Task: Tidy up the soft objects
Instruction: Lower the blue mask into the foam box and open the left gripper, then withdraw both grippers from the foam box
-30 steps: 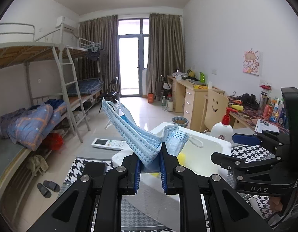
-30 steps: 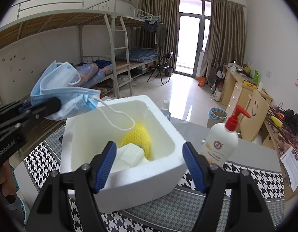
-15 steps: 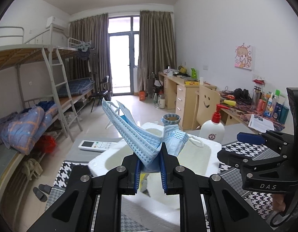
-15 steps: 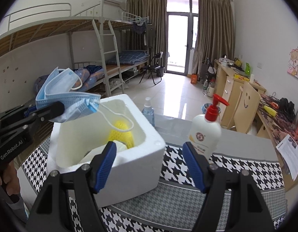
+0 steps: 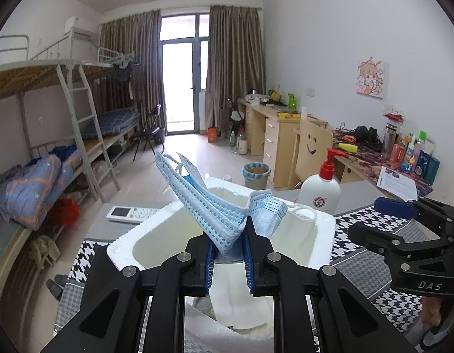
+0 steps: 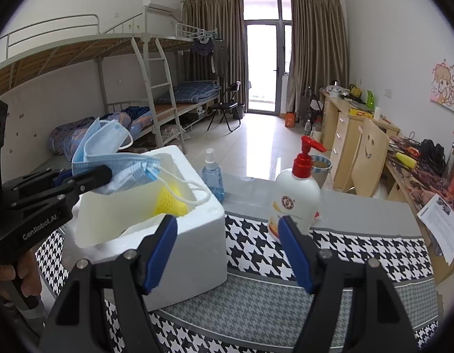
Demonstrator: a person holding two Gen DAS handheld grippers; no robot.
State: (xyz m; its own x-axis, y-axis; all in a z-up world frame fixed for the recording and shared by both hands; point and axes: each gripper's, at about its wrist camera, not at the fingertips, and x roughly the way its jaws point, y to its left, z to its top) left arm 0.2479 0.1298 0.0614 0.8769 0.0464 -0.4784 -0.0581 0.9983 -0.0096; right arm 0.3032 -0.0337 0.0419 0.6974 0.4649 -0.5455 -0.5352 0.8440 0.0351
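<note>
At lower centre, the left gripper (image 5: 228,254), tilted downward, clamps blue face masks (image 5: 215,209) above the white foam box (image 5: 321,229). At lower centre of its own view, the right gripper (image 6: 228,254) stands wide, empty, beside the box.

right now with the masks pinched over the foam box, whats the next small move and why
Probably lower the left gripper a little into the foam box, then open. It is shut on the blue masks, which hang above the opening with an ear loop draped over the rim, so a release from here might snag.
</note>
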